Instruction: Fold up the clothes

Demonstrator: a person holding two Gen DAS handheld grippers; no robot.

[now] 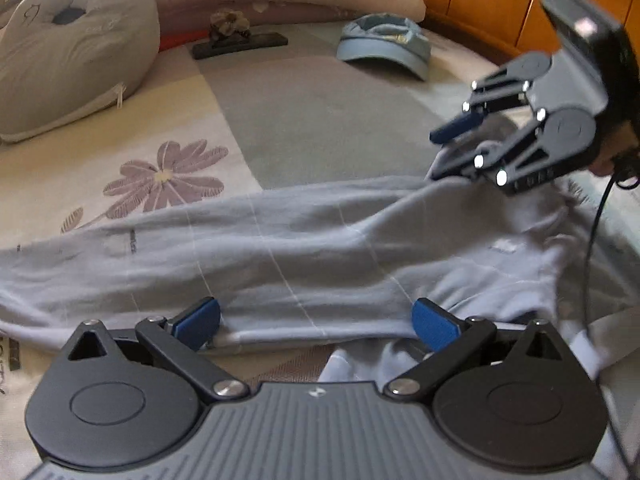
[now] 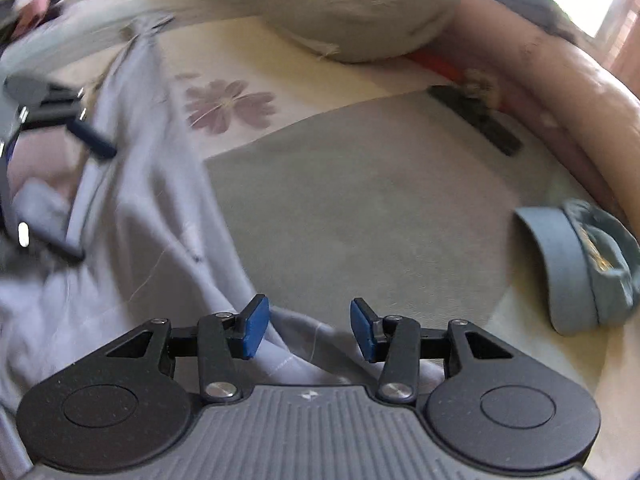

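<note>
Honestly, my biggest worry is the long pale grey-blue cotton garment [image 1: 304, 248] itself: it's stretched in a rumpled band across the floral bedsheet [image 1: 132, 136], so any fold I start could come out crooked. Next, the light blue fabric cap [image 2: 580, 264] sits well apart on the grey patch, but a wide swing could drag cloth over it. My left gripper [image 1: 316, 322] stands wide with the near hem lying between the blue pads, nothing pinched that I can see. The right gripper [image 2: 310, 328] is about half open over a fold of cloth, apparently not clamped, so it could lift with nothing caught.
</note>
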